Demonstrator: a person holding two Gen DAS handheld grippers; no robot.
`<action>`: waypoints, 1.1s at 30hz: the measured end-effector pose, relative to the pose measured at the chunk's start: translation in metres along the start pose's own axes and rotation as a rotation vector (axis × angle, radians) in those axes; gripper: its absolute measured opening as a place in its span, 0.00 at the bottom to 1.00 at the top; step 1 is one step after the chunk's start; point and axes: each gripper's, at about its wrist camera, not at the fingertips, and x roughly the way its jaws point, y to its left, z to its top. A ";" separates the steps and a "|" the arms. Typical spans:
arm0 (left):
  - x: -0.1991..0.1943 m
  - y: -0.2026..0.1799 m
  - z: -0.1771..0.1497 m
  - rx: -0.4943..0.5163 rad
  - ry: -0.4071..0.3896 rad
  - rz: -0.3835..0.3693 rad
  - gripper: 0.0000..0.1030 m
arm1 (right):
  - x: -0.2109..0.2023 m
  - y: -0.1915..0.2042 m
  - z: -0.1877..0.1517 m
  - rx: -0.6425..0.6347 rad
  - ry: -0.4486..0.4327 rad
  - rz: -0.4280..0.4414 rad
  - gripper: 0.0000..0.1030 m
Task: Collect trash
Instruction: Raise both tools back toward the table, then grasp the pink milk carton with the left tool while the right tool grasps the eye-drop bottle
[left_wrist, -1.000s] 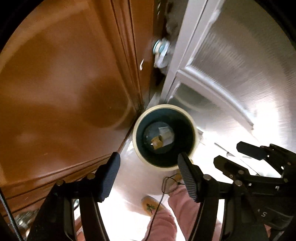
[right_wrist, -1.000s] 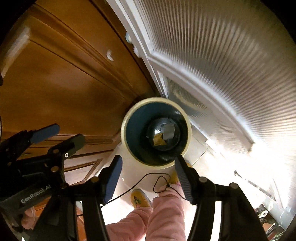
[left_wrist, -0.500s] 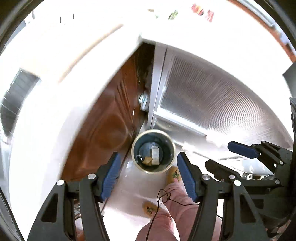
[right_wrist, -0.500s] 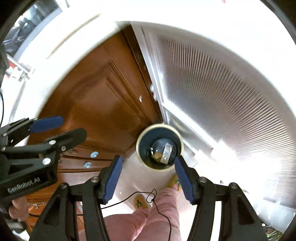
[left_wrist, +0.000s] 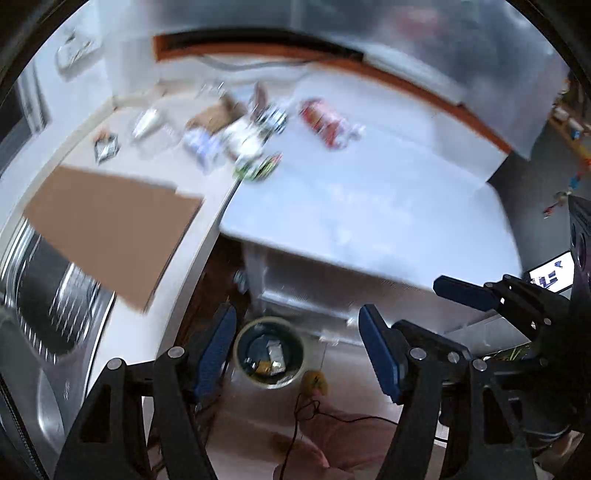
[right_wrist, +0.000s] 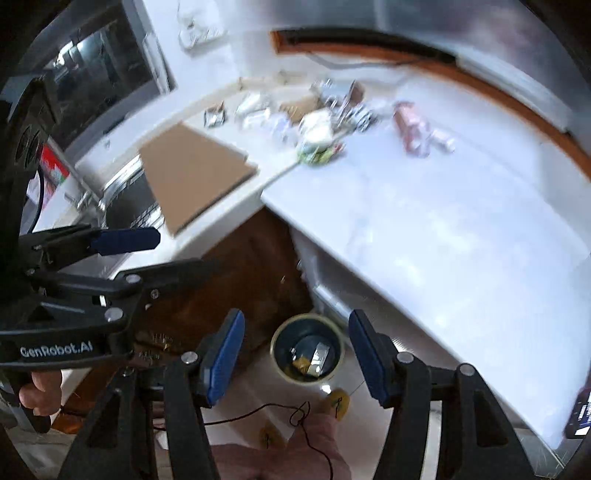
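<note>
The left gripper (left_wrist: 295, 350) has its 2 blue-padded jaws spread apart with nothing between them; the right gripper (right_wrist: 295, 354) is likewise spread wide and empty. Both hang above a round trash bin (right_wrist: 307, 349) on the floor, which holds a few scraps. Up on the white countertop (right_wrist: 424, 221) lies a blurred scatter of trash (left_wrist: 243, 136), with a red wrapper (left_wrist: 325, 122) near it and a brown cardboard sheet (left_wrist: 110, 229) overhanging the sink (left_wrist: 40, 291).
</note>
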 end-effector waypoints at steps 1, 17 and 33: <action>-0.005 -0.005 0.007 0.012 -0.017 -0.014 0.65 | -0.008 -0.004 0.005 -0.002 -0.021 -0.020 0.58; 0.015 -0.072 0.159 0.076 -0.096 -0.006 0.65 | -0.038 -0.121 0.108 0.060 -0.167 -0.171 0.58; 0.190 -0.068 0.282 -0.053 0.035 0.108 0.65 | 0.108 -0.223 0.213 0.058 -0.031 -0.092 0.57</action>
